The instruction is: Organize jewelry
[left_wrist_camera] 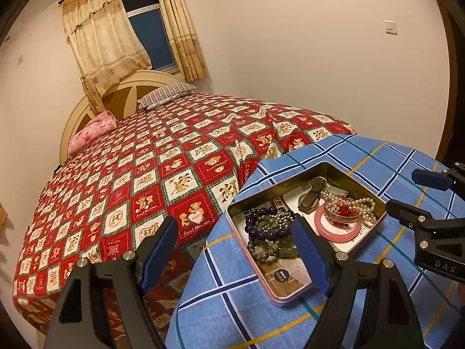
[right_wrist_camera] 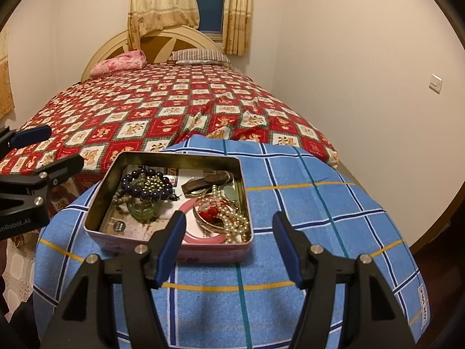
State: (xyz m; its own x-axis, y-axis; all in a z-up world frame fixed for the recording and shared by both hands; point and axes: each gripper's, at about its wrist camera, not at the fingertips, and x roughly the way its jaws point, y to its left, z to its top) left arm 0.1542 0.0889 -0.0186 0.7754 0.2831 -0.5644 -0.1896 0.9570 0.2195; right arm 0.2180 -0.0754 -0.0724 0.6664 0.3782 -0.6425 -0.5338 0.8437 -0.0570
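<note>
The tin [right_wrist_camera: 168, 197] is found ahead-left of the spread, empty right tool [right_wrist_camera: 229, 247], the pearls [right_wrist_camera: 232, 221] at its near-right corner

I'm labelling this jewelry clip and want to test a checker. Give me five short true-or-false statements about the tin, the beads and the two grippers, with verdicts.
1. The tin sits on a blue checked cloth. True.
2. The pearl necklace lies outside the tin. False: it lies inside.
3. The left gripper grips the dark purple bead bracelet. False: open, empty.
4. The right gripper is open. True.
5. The tin has its lid on. False: it is open-topped.
</note>
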